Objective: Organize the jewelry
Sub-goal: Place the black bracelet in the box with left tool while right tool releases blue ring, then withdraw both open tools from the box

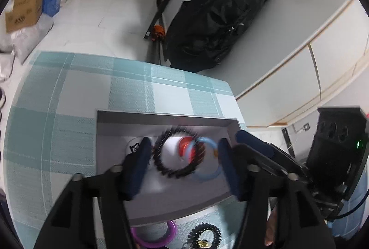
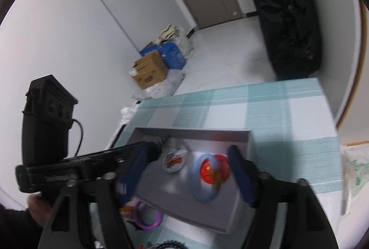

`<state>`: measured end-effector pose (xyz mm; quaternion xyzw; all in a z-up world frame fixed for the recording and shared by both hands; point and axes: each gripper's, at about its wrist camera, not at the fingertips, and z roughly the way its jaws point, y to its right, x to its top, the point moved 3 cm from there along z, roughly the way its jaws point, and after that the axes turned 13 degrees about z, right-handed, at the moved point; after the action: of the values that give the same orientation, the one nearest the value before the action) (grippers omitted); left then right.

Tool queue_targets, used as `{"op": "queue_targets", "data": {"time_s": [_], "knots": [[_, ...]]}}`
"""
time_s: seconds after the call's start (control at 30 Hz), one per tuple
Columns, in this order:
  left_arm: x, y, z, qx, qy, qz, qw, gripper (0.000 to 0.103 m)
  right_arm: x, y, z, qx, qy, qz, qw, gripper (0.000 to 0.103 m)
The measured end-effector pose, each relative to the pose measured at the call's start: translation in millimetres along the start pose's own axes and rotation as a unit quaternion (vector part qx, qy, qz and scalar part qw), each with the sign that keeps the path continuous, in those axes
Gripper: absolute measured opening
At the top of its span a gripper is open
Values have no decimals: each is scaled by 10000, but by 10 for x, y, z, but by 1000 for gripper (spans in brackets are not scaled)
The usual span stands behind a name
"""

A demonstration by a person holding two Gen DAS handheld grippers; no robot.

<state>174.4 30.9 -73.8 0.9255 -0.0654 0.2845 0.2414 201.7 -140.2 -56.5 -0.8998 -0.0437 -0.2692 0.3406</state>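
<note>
Both claws, left gripper [image 1: 184,166] and right gripper [image 2: 186,170], are held apart over the grey tray [image 1: 166,118]; the purple bangle [image 1: 150,236] at its near edge is best gripped across the rim.

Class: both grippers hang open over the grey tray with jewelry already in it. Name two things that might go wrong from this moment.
1. The black beaded bracelet, blue ring and red badge overlap in the grey tray; closing the left gripper may snag several at once.
2. The right gripper hovers close beside it, so the two may collide.
</note>
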Motion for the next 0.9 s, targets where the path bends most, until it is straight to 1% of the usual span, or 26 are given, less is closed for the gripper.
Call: {"op": "queue_targets", "data": {"time_s": [0.07,0.17,0.23,0.3,0.37,0.5,0.57,0.63,0.73,0.9], "knots": [[-2,-36,-40,-125,95,-130,9998,70,12,-2,-38,35,61,-15,10000,85],[4,-26,-96,-142,173,-100,9997,70,25,-3,-119,72,201,-43,9998,86],[2,-8,-134,26,225,-10,9997,70,37,3,-166,13,293,-67,9995,89],[-11,10,-164,90,272,64,9996,70,48,15,-205,0,369,-63,9993,90],[-29,39,-217,214,360,149,9990,70,54,20,-255,-25,466,-69,9989,96],[-88,108,-316,457,448,353,9973,70,42,9,-346,-51,666,-120,9977,100],[-143,150,-373,735,478,470,9950,70,34,11,-377,-54,712,-117,9974,102],[-187,187,-419,896,515,575,9930,70,9,18,-425,-84,776,-117,9969,102],[-265,229,-502,1124,588,594,9901,70,-41,7,-484,-106,833,-159,9963,103],[-417,284,-572,1459,524,613,9860,70,-134,32,-564,-233,907,-152,9955,103]]}}
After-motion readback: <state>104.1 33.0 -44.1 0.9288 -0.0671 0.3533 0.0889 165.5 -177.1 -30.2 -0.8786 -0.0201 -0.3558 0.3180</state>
